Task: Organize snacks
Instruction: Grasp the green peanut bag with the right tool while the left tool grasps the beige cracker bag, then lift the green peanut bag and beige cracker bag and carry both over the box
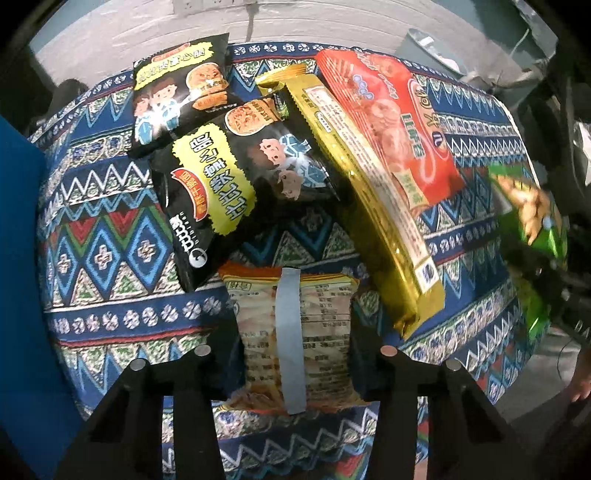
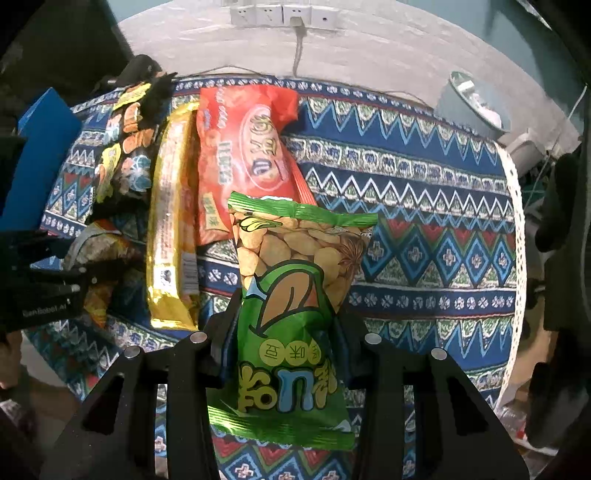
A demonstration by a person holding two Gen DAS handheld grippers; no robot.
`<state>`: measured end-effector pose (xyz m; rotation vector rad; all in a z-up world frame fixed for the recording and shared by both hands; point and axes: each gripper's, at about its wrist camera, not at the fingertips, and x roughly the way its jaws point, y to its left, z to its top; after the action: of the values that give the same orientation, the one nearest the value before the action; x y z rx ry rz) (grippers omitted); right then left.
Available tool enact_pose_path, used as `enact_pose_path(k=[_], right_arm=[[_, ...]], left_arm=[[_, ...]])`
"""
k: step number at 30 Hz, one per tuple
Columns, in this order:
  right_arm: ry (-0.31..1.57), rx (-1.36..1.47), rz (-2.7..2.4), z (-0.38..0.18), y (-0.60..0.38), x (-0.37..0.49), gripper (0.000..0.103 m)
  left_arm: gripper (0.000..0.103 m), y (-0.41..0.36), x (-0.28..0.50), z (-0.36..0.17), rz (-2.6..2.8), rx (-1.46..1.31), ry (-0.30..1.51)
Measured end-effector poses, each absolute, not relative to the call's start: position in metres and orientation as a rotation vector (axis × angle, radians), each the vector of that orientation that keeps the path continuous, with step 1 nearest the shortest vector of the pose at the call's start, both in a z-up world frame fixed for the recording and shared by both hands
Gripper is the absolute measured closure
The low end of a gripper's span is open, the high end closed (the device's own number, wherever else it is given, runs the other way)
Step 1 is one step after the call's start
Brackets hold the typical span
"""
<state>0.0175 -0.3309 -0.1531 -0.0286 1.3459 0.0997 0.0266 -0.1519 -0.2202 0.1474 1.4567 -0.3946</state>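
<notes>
My left gripper (image 1: 293,343) points down at the patterned tablecloth (image 1: 103,251) and is shut on a pale snack packet (image 1: 321,325) with a grey-blue strip; its fingers press both sides. Beyond it lie two black snack packets (image 1: 177,99) (image 1: 221,192), a long gold pack (image 1: 369,206) and a red bag (image 1: 391,122). My right gripper (image 2: 288,314) is shut on a green bag of beans (image 2: 295,251), held above the cloth to the right of the gold pack (image 2: 170,229) and the red bag (image 2: 240,155). The green bag (image 1: 532,210) also shows at the right edge of the left wrist view.
A blue box (image 2: 40,155) stands at the table's left end. The right half of the cloth (image 2: 424,206) carries nothing. A grey bin (image 2: 472,107) sits on the floor beyond the far right corner. Wall sockets (image 2: 284,14) with a cable hang behind the table.
</notes>
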Motion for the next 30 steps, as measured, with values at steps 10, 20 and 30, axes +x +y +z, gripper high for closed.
enact_pose_path(k=[10, 20, 30], right_arm=[[1.295, -0.048, 0.105, -0.131, -0.315, 0.020, 0.063], [1.245, -0.080, 0.123, -0.109, -0.294, 0.023, 0.063], [1.194, -0.101, 0.157, -0.082, -0.267, 0.024, 0.063]], left_arm=[[0.057, -0.127, 0.006, -0.191, -0.433, 0.186, 1.403], [0.057, -0.095, -0.004, -0.142, -0.425, 0.266, 1.270], [0.057, -0.069, 0.004, -0.095, -0.369, 0.327, 1.119]])
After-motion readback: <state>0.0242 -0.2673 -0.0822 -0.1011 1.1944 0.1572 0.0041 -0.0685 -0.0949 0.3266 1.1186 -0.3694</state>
